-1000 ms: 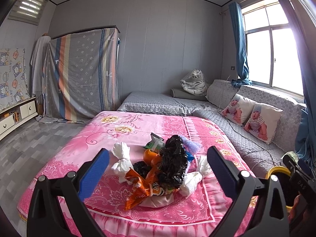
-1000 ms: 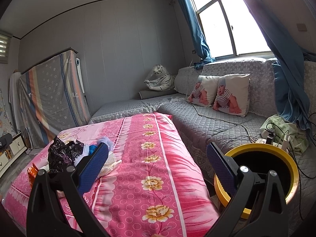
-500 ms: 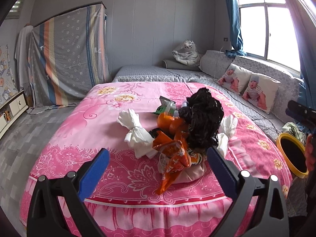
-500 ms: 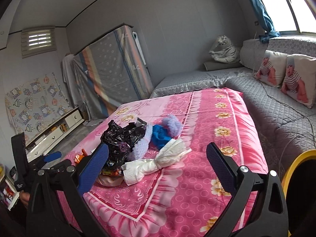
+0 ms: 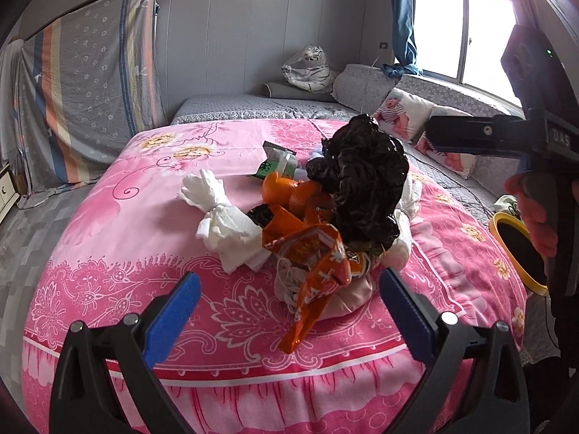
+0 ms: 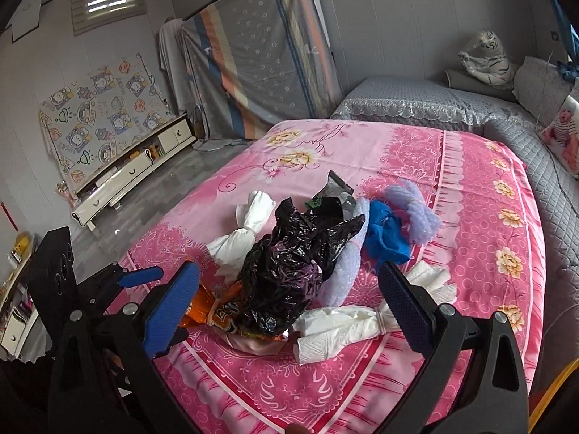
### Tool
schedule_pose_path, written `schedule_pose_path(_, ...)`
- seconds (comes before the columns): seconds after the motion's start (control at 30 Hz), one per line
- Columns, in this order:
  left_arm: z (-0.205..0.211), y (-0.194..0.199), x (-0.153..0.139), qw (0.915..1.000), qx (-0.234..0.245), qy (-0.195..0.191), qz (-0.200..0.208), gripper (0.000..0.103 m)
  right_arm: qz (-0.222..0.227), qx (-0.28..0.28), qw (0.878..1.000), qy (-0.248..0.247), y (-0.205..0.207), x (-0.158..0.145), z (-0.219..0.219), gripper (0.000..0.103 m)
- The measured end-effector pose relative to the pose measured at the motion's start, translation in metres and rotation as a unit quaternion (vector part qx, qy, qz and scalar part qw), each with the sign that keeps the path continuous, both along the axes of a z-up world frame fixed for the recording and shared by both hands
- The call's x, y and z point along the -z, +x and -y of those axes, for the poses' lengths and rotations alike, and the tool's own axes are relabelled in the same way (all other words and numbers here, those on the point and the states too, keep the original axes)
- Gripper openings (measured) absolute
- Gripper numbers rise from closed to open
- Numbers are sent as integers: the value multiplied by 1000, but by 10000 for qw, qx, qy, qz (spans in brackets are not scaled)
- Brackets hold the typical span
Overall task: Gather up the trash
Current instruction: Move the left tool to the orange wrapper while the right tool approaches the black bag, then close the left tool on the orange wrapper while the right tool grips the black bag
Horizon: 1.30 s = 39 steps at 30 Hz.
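Moved: both grippers come in closer over the pink bed (image 5: 108,217).
Left gripper (image 5: 289,311): jaws spread, empty.
Right gripper (image 6: 289,303): spread too, empty.
Trash pile (image 5: 325,217): mid-bed, black bag (image 6: 289,271) on top.
Yellow bin (image 5: 521,253): beside bed.

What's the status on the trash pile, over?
Left gripper open, empty, short of the pile. Right gripper open, empty, over the pile's near edge. Trash pile untouched on the pink bed. Yellow bin beside bed; nothing blocking.

The left tool (image 5: 286,311) is held wide apart before a trash pile (image 5: 325,217) heaped on the pink bed (image 5: 108,217); a yellow-rimmed bin (image 5: 517,253) is seen at right
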<state>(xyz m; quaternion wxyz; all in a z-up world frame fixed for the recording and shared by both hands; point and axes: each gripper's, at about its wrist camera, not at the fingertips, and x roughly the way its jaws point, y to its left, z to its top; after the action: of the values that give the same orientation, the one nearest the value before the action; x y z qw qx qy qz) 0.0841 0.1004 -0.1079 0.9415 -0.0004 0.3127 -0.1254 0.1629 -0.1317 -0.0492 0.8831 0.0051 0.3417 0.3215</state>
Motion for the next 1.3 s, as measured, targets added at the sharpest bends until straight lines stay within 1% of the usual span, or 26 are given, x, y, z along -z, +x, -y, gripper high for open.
schedule_pose_path(0.07, -3, 2, 0, 9999, 92, -105, 2, 95, -8, -111, 9999, -1, 1, -2, -8, 95)
schedule_pose_path(0.13, -4, 4, 0, 9996, 200, -195, -13, 95, 55, -151, 9998, -118, 3, -3, -16, 95)
schedule_pose_path(0.2, -4, 4, 1, 9996, 232, -166, 4, 95, 25, -157, 9997, -172, 9, -3, -22, 95)
schedule_pose_path(0.33, -4, 10, 5, 9996, 279, -74, -46, 95, -246, -179, 9993, -228, 25, 8, -27, 94)
schedule_pose_path(0.37, -4, 12, 7, 9995, 293, -74, -84, 93, -266, -160, 9992, -258, 28, 12, -29, 93)
schedule_pose_path(0.43, -7, 18, 11, 9992, 314, -130, -190, 84, -350, -140, 9988, -301, 32, 18, -30, 90)
schedule_pose_path(0.47, -7, 21, 12, 9989, 347, -191, -250, 82, -410, -132, 9985, -330, 35, 22, -31, 86)
schedule_pose_path(0.5, -8, 23, 12, 9987, 362, -237, -280, 78, -473, -125, 9982, -339, 38, 25, -31, 82)
schedule_pose_path(0.53, -6, 25, 13, 9984, 394, -259, -318, 73, -535, -124, 9979, -343, 41, 28, -32, 80)
schedule_pose_path(0.57, -5, 26, 14, 9982, 425, -249, -340, 71, -599, -145, 9975, -343, 45, 33, -32, 76)
schedule_pose_path(0.63, 2, 29, 15, 9981, 484, -146, -364, 59, -700, -167, 9968, -359, 50, 39, -31, 69)
schedule_pose_path(0.67, 5, 29, 16, 9979, 507, -106, -378, 55, -724, -177, 9966, -352, 51, 41, -31, 64)
schedule_pose_path(0.7, 7, 30, 17, 9977, 542, -97, -407, 44, -753, -192, 9964, -332, 51, 42, -30, 60)
schedule_pose_path(0.73, 9, 30, 18, 9974, 574, -91, -437, 39, -782, -216, 9961, -336, 52, 43, -30, 57)
schedule_pose_path(0.77, 11, 30, 18, 9973, 587, -61, -432, 37, -786, -240, 9961, -334, 52, 44, -30, 51)
schedule_pose_path(0.83, 16, 28, 18, 9975, 598, 66, -378, 32, -822, -218, 9958, -335, 54, 45, -29, 48)
schedule_pose_path(0.93, 18, 25, 17, 9973, 630, 75, -358, 29, -912, -205, 9952, -299, 57, 47, -26, 36)
schedule_pose_path(0.97, 18, 25, 17, 9974, 625, 75, -357, 29, -907, -187, 9953, -287, 57, 47, -24, 31)
schedule_pose_path(1.07, 15, 25, 17, 9973, 628, -2, -388, 28, -900, -103, 9957, -213, 57, 46, -19, 22)
schedule_pose_path(1.17, 11, 23, 14, 9971, 638, -143, -379, 28, -793, 30, 9968, -141, 54, 42, -12, 19)
schedule_pose_path(1.3, 5, 17, 6, 9970, 616, -334, -313, 28, -652, 143, 9978, 40, 46, 30, 3, 19)
